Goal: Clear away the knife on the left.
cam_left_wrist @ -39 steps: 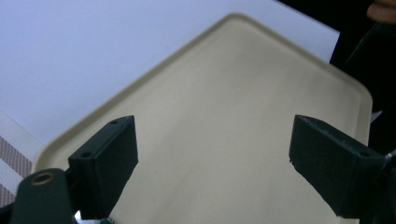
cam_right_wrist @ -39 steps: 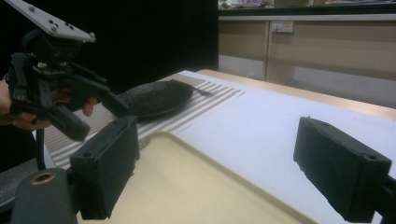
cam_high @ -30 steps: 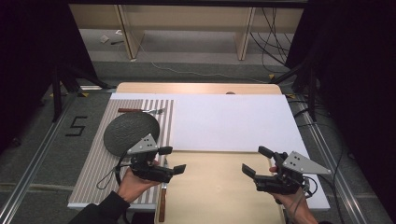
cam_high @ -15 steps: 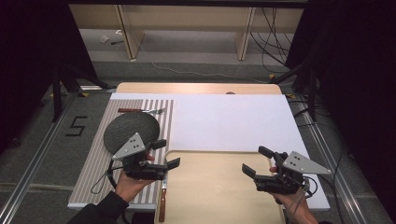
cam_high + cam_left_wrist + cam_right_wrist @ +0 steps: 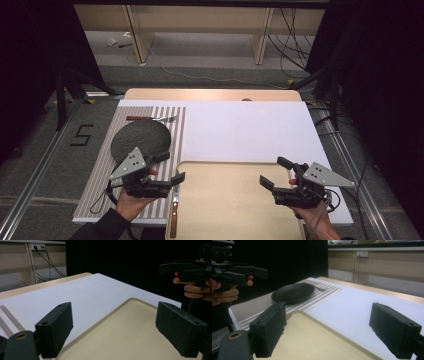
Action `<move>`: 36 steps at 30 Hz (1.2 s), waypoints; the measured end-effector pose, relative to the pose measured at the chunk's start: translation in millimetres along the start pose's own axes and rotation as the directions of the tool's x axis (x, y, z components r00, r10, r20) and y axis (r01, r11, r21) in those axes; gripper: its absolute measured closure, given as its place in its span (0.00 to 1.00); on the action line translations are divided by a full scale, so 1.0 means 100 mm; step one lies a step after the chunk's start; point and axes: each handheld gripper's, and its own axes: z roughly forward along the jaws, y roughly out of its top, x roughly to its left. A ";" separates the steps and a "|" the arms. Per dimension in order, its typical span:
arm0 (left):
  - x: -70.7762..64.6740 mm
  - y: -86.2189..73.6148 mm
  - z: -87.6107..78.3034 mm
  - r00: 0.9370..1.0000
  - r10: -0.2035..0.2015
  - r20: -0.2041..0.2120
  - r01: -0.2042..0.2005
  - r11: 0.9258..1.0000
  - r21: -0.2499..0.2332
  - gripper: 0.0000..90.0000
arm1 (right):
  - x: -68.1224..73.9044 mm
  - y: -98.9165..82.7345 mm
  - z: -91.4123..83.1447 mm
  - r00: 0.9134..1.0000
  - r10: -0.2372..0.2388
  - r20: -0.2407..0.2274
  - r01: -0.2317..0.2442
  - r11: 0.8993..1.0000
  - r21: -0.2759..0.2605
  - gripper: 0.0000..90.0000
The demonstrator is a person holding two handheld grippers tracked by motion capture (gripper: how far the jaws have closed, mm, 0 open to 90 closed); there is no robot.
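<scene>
A beige tray (image 5: 230,205) lies at the near edge of the table, and its rim (image 5: 130,302) and floor (image 5: 312,340) appear in both gripper views. My left gripper (image 5: 170,167) hovers open over the tray's left rim, jaws wide apart with nothing between them (image 5: 117,330). Over the tray's right side my right gripper (image 5: 274,171) is also open and empty (image 5: 332,332). Each gripper faces the other: the right gripper (image 5: 190,270) shows far off in the left gripper view, the left gripper (image 5: 239,271) in the right gripper view.
A striped placemat (image 5: 115,175) on the left carries a dark round plate (image 5: 140,138), also seen as the plate (image 5: 292,292). A fork (image 5: 150,118) lies behind the plate. A wooden-handled knife (image 5: 173,215) rests beside the tray's left rim. A white sheet (image 5: 250,130) covers the table.
My left gripper has drifted a little to the left and turned slightly. The right gripper has held still.
</scene>
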 end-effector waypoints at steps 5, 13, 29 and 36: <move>0.00 -0.02 -0.03 1.000 0.000 -0.014 0.000 1.000 0.005 0.16 | 0.00 0.00 -0.01 1.000 0.004 -0.002 -0.004 1.000 -0.003 0.17; -0.02 -0.05 -0.05 1.000 -0.011 -0.004 0.011 0.999 0.032 0.16 | 0.00 0.01 -0.03 1.000 0.004 -0.002 -0.004 1.000 -0.009 0.17; -0.02 -0.05 0.00 1.000 -0.002 0.003 0.002 0.998 0.057 0.16 | 0.00 0.01 -0.03 1.000 -0.002 0.000 0.002 1.000 -0.011 0.17; -0.03 -0.06 0.01 1.000 -0.001 0.004 0.001 0.998 0.065 0.16 | 0.00 0.01 -0.04 1.000 -0.001 0.002 0.001 1.000 -0.008 0.17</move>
